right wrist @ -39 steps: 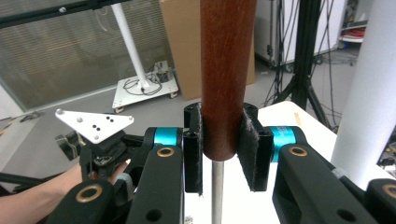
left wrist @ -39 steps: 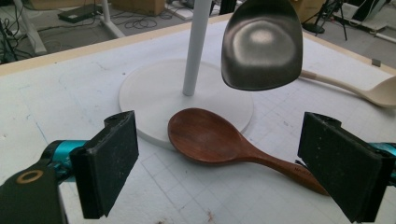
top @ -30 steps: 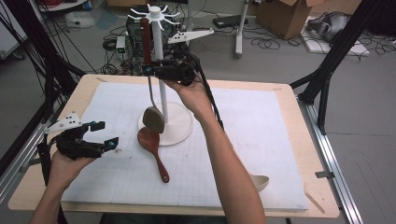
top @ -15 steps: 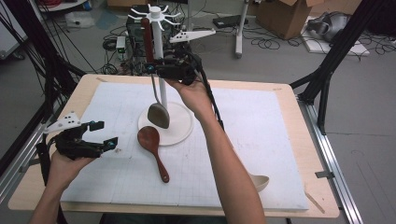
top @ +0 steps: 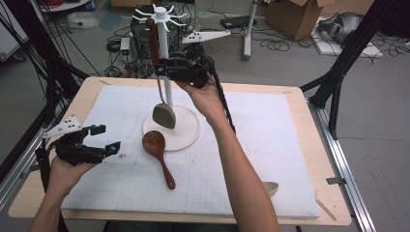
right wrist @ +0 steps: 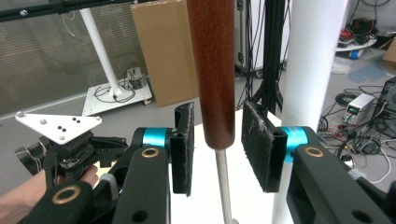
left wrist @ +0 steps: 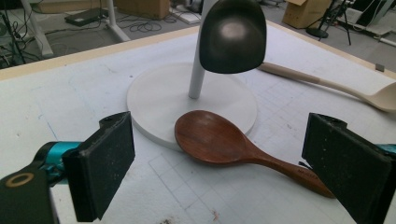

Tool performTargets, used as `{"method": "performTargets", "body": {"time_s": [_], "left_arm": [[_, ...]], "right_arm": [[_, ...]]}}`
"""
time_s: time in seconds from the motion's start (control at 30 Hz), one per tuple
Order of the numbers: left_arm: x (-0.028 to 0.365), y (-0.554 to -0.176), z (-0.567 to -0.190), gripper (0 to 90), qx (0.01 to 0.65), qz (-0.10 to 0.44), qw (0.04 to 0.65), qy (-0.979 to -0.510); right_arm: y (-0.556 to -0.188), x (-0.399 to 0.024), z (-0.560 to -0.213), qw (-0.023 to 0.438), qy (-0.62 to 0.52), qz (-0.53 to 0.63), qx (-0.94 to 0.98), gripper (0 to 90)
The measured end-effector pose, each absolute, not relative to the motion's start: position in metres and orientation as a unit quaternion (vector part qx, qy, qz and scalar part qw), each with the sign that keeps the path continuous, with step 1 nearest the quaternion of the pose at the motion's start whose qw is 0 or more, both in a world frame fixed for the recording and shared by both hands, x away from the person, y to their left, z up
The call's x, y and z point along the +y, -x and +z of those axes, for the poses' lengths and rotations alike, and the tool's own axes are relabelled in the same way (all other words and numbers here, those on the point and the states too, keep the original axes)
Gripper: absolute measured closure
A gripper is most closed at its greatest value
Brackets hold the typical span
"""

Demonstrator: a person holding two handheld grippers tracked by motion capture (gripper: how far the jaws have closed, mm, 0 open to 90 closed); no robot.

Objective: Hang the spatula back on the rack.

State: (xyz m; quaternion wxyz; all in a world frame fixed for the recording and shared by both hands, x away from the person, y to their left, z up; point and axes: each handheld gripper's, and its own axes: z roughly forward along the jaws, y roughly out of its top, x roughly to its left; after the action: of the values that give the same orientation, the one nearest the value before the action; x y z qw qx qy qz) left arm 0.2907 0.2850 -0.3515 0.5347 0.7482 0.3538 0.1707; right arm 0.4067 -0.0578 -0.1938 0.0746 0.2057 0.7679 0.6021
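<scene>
Right tongs [right wrist: 215, 151] have just been opening, pads off the hung spatula [top: 163, 113] beside the rack post [top: 164, 63]: back straight out without nudging its handle; left tongs [left wrist: 233, 172] released, idle.

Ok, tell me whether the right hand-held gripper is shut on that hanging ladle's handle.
Open: the right hand-held gripper has just been opening, and both pads stand clear of the ladle handle between them.
</scene>
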Motion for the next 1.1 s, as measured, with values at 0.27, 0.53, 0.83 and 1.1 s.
{"method": "performTargets", "body": {"time_s": [0.27,0.53,0.83,1.1], "left_arm": [[0.287,-0.291,-0.352,9.2,0.356,0.173,0.534,-0.747],[0.288,-0.292,-0.351,9.0,0.357,0.174,0.533,-0.748],[0.287,-0.293,-0.352,9.1,0.355,0.171,0.532,-0.75],[0.291,-0.293,-0.351,9.0,0.359,0.175,0.534,-0.745]], "right_arm": [[-0.4,-0.077,-0.191,0.082,-0.207,0.605,0.764,61.8],[-0.392,-0.102,-0.185,0.076,-0.198,0.612,0.762,80.6],[-0.395,-0.118,-0.166,0.081,-0.191,0.602,0.771,89.4],[-0.398,-0.13,-0.145,0.077,-0.188,0.609,0.767,89.6]]}}
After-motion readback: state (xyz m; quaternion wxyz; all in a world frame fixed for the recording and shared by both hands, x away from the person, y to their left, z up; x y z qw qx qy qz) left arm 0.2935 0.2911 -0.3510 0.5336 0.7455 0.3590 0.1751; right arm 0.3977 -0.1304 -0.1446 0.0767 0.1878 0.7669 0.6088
